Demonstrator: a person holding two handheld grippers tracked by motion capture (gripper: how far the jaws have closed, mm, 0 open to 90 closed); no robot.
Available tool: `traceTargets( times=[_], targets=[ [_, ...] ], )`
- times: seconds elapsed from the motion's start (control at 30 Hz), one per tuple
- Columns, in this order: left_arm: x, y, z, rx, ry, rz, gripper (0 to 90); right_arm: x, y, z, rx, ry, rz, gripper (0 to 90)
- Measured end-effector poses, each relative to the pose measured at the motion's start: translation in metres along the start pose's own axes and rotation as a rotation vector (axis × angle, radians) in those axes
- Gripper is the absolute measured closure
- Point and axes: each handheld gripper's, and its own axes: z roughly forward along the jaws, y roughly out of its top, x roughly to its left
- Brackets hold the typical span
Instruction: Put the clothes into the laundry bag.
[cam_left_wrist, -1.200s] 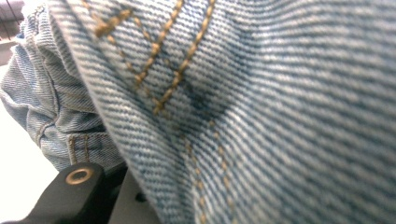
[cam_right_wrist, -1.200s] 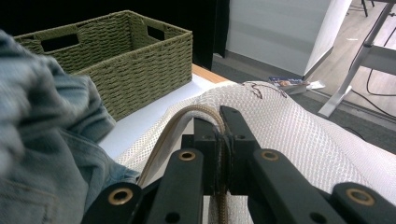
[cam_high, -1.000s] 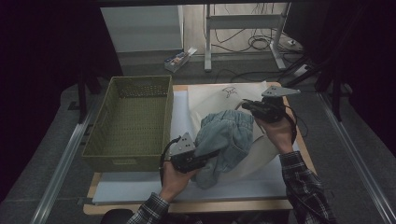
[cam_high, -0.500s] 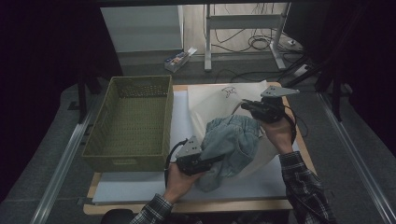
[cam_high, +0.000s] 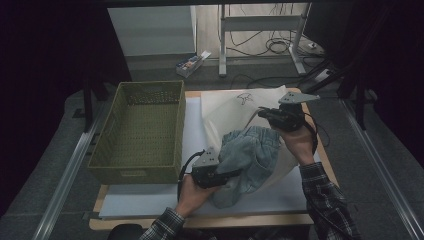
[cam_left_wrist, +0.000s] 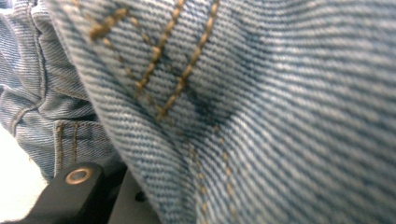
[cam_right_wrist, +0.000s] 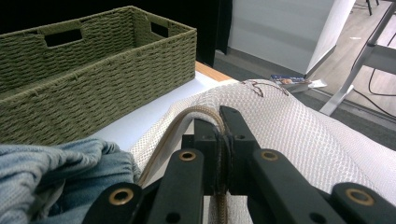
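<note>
Denim jeans lay bunched in my left gripper's closed jaws, below the mesh bag rim clamped by my right gripper.

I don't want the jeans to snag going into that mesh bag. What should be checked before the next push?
1. Right gripper shut on the mesh bag's rim: ok.
2. Left gripper gripping the jeans: cannot tell, denim covers its jaws.
3. Bag mouth held open toward the jeans: ok.
4. Jeans fully inside: not ok, part hangs out.
5. Green basket apart from the bag: ok.
</note>
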Motion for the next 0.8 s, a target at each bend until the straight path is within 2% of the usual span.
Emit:
traceTargets(
  times=[0.13, 0.33, 0.63, 0.8],
  targets=[
    [0.0, 0.0, 0.0, 0.016, -0.015, 0.024, 70.2, 0.001, 0.001, 0.0, 0.002, 0.011, -0.006, 85.2],
    [0.001, 0.001, -0.001, 0.03, -0.017, 0.029, 70.3, -0.001, 0.002, -0.002, 0.009, 0.027, -0.015, 85.2],
    [0.005, 0.005, 0.006, 0.088, 0.012, 0.004, 70.3, 0.006, 0.003, 0.001, 0.032, 0.035, -0.044, 85.4],
    [0.007, 0.012, 0.009, 0.115, 0.05, -0.007, 70.3, 0.012, 0.005, 0.002, 0.037, 0.04, -0.059, 85.5]
  ],
)
